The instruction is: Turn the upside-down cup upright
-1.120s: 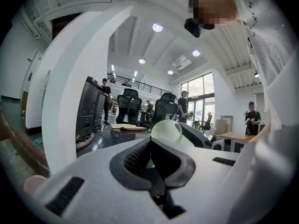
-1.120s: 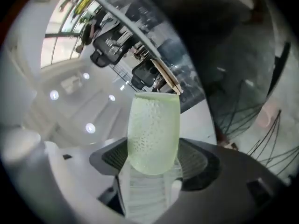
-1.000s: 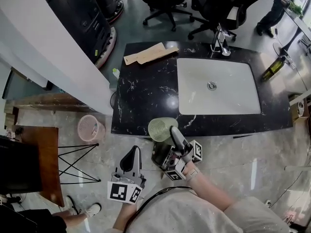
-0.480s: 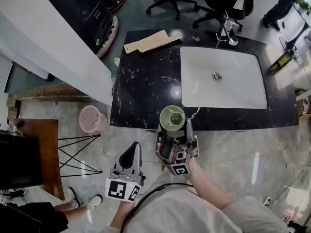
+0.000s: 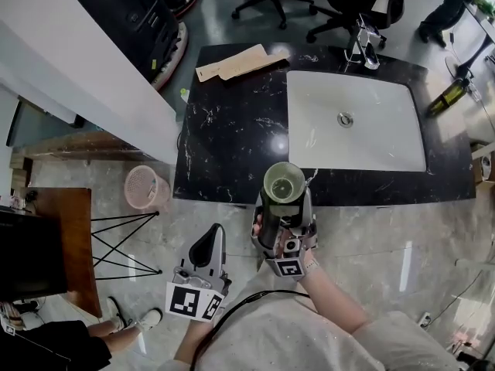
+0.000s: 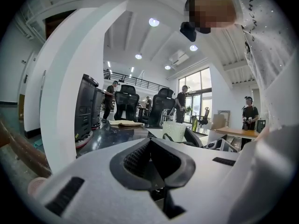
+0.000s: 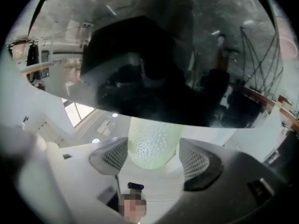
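the right hand-held gripper point(image 5: 280, 211) is holding the cup point(image 5: 283, 185). in the right gripper view the two pads are pressing on the sides of the pale green, dotted cup point(image 7: 152, 143), and the right hand-held gripper point(image 7: 152, 155) is standing rather wide around it. the cup is hanging in the air, above the floor point(image 5: 402, 230) and just at the near edge of the table point(image 5: 232, 130). its mouth is facing up toward the head camera, so the inside is showing.

the left hand-held gripper point(image 5: 207, 247) is hanging lower and to the left, over the floor and well apart from the cup. in the left gripper view its jaws are lying together, and the left hand-held gripper point(image 6: 152, 160) is carrying nothing.

the table is showing a black marble top with a white sink point(image 5: 356, 122) set in it. a tap point(image 5: 363, 49) is standing at the far rim of the sink. a brown paper point(image 5: 232, 64) is lying near the far left corner. a bottle point(image 5: 451, 95) is lying near the right end of the table. a pink basket point(image 5: 145, 189) is standing on the floor, left of the table.
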{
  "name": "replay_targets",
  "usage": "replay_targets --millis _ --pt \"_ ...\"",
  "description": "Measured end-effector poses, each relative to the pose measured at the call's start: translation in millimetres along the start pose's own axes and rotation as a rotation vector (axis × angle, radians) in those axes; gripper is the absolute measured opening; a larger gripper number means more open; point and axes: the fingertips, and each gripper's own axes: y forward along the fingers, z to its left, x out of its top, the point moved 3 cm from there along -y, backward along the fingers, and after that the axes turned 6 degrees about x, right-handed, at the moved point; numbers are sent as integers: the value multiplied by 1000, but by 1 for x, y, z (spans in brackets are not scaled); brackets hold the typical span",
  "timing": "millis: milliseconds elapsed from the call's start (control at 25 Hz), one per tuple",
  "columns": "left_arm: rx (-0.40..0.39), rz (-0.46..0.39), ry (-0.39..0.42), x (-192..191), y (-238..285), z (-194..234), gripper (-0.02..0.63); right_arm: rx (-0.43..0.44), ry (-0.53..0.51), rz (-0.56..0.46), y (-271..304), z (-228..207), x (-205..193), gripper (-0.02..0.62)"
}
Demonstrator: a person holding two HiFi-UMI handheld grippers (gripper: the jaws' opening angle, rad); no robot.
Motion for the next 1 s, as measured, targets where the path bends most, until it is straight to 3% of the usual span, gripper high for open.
replay_targets --millis 200,440,600,840,920,1000 --pt "4 -2 2 1 -1 0 8 -10 -34 7 -3 1 -1 336" --pt "-5 -6 -8 1 0 -3 8 -86 -132 48 -6 0 -1 370" --pt "-11 -6 -15 0 1 -6 8 -95 -140 51 -6 1 2 402" --pt "-15 0 -13 0 0 -8 8 -86 -151 133 -8 4 -7 408" --pt "-12 3 -16 -1 0 -8 8 -144 -182 187 -17 -1 -9 408" --pt "-13 7 -19 -4 1 -10 8 -261 -246 257 -33 -10 -11 408"
